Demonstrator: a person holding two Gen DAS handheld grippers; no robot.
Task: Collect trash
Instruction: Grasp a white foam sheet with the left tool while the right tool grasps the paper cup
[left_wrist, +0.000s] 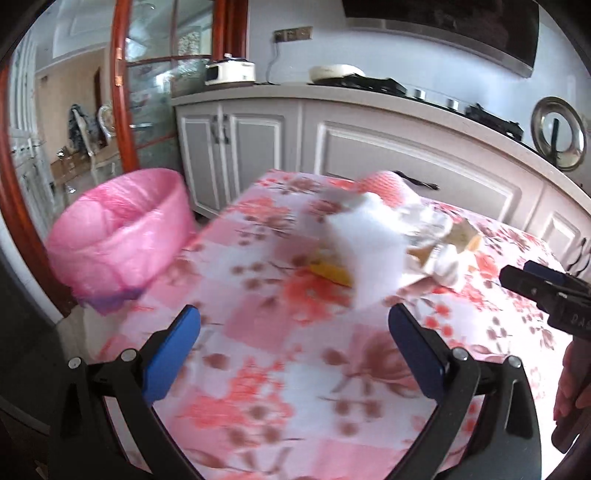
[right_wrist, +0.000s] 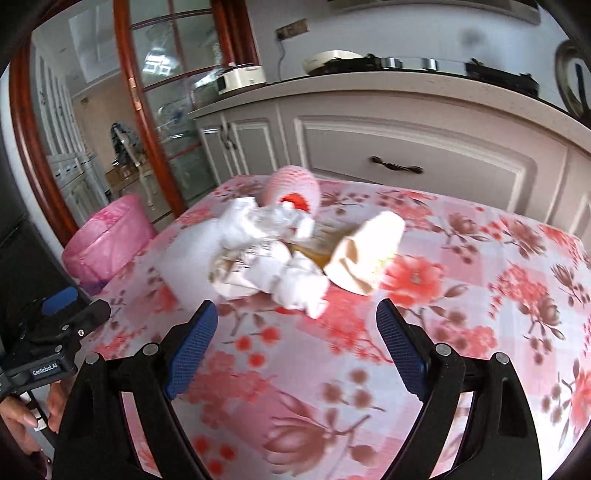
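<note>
A pile of trash lies on the pink floral tablecloth (right_wrist: 461, 258): crumpled white tissues (right_wrist: 295, 280), a beige paper bag (right_wrist: 369, 247) and a pink foam fruit net (right_wrist: 295, 184). In the left wrist view the pile shows as a blurred white tissue (left_wrist: 365, 243) over a yellow scrap (left_wrist: 330, 273). A bin with a pink liner (left_wrist: 122, 229) stands left of the table and also shows in the right wrist view (right_wrist: 107, 240). My left gripper (left_wrist: 293, 325) is open, just short of the white tissue. My right gripper (right_wrist: 295, 317) is open, just short of the tissues.
White kitchen cabinets (right_wrist: 406, 147) with dark handles run behind the table. The countertop (left_wrist: 295, 92) carries appliances and a stove. A wood-framed glass door (left_wrist: 125, 92) stands at the left. The right gripper's body (left_wrist: 546, 291) shows at the left view's right edge.
</note>
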